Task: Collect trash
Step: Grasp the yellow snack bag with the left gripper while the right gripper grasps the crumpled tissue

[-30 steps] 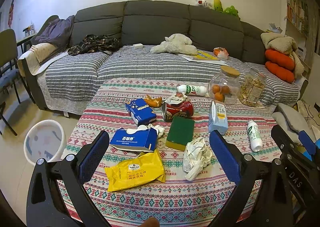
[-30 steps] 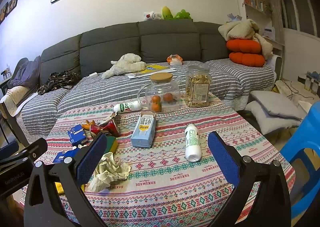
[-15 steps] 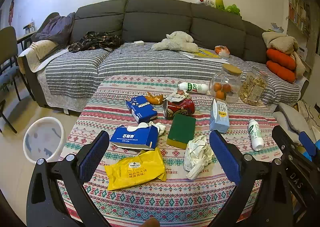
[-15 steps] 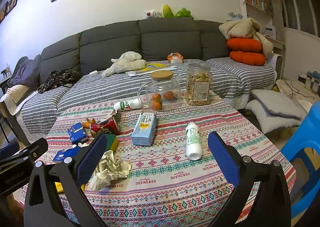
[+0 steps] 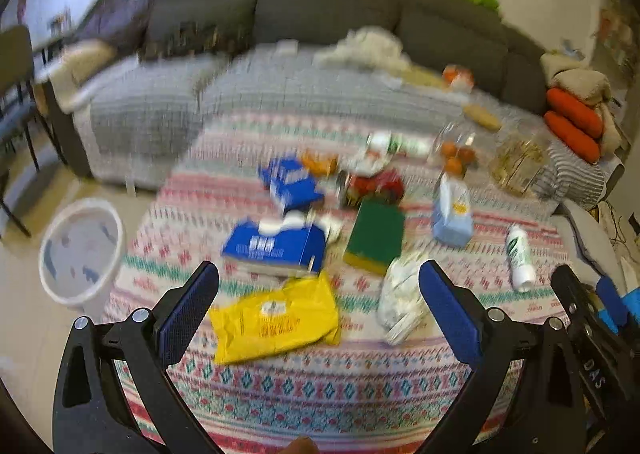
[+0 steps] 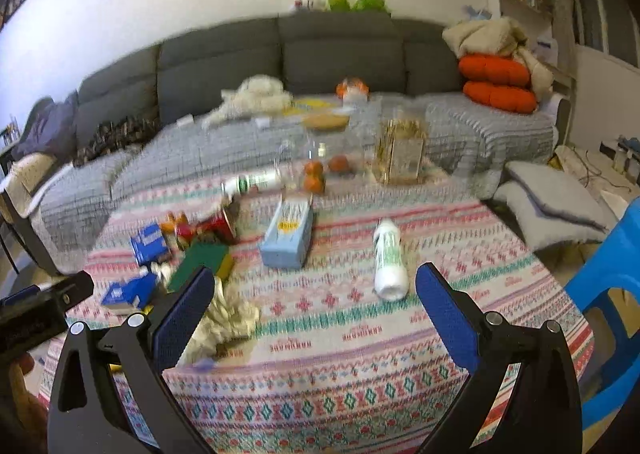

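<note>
Grey sofa (image 5: 328, 10) behind the patterned tablecloth (image 6: 340, 386); orange cushions (image 6: 496, 86) at its right end, blue chair (image 6: 612, 294) nearby

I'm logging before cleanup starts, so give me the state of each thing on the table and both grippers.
Left hand-held gripper: open, empty.
Right hand-held gripper: open, empty.
Yellow packet: flat, crumpled.
White paper: balled up.
Red can: on its side.
White bottle: lying down.
Blue carton: lying flat.
Glass jar: upright, lidded.

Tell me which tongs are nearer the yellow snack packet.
Left. The left tongs hang open right over the yellow snack packet, which lies between their tips. The right tongs are open further right, over bare tablecloth near the white bottle.
</note>
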Action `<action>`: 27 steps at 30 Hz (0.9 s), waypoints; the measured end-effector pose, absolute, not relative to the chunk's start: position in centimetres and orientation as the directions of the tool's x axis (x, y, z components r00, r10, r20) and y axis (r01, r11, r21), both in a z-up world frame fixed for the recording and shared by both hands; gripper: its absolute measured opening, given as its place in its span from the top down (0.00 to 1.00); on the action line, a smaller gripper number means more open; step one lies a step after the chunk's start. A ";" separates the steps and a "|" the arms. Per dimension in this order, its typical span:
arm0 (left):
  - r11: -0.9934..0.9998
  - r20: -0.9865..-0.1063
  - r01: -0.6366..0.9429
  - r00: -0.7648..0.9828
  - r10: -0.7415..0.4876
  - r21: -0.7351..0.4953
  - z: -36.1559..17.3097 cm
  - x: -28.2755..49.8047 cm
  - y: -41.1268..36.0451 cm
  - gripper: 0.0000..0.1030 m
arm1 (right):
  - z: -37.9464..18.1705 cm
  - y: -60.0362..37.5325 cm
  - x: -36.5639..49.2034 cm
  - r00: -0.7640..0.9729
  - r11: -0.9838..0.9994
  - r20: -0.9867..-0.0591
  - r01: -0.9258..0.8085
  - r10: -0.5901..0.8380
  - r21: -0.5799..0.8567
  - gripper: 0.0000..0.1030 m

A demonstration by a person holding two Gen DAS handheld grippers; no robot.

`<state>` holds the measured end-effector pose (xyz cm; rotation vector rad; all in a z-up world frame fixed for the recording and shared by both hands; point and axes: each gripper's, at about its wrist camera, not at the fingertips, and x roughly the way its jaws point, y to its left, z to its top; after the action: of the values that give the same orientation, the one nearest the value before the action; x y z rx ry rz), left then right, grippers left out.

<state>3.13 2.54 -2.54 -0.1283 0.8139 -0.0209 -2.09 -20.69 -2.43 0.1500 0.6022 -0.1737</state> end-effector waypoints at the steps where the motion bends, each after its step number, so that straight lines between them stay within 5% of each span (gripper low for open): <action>1: 0.990 -0.749 -0.036 0.658 -0.078 -0.135 -3.1 3.6 3.0 0.07 | -2.8 -20.8 -1.9 0.797 0.974 -0.593 0.206 -0.114 0.089 0.05; 4: 0.963 -0.851 -0.084 0.492 -0.182 -0.254 -5.8 6.5 5.8 0.07 | -3.8 -21.2 -1.0 0.743 0.971 -0.666 0.200 -0.065 0.128 0.05; 8: 0.877 -0.882 -0.219 0.315 -0.352 -0.428 -9.7 9.0 10.3 0.07 | -4.9 -22.3 -0.3 0.688 0.953 -0.725 0.203 0.024 0.224 0.05; 15: 0.877 -0.907 -0.257 0.230 -0.352 -0.406 -12.0 9.9 10.4 0.07 | -7.1 -24.1 0.7 0.603 0.862 -0.766 0.245 0.223 0.443 0.05; 27: 0.967 -0.949 0.100 0.192 -0.249 -0.234 -10.2 10.1 2.8 0.07 | -7.3 -25.6 1.4 0.569 0.873 -0.809 0.310 0.146 0.376 0.05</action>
<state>10.08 2.80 -10.22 -0.1292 1.3561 -0.2463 1.44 -25.55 -7.31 0.5207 0.9720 -0.1014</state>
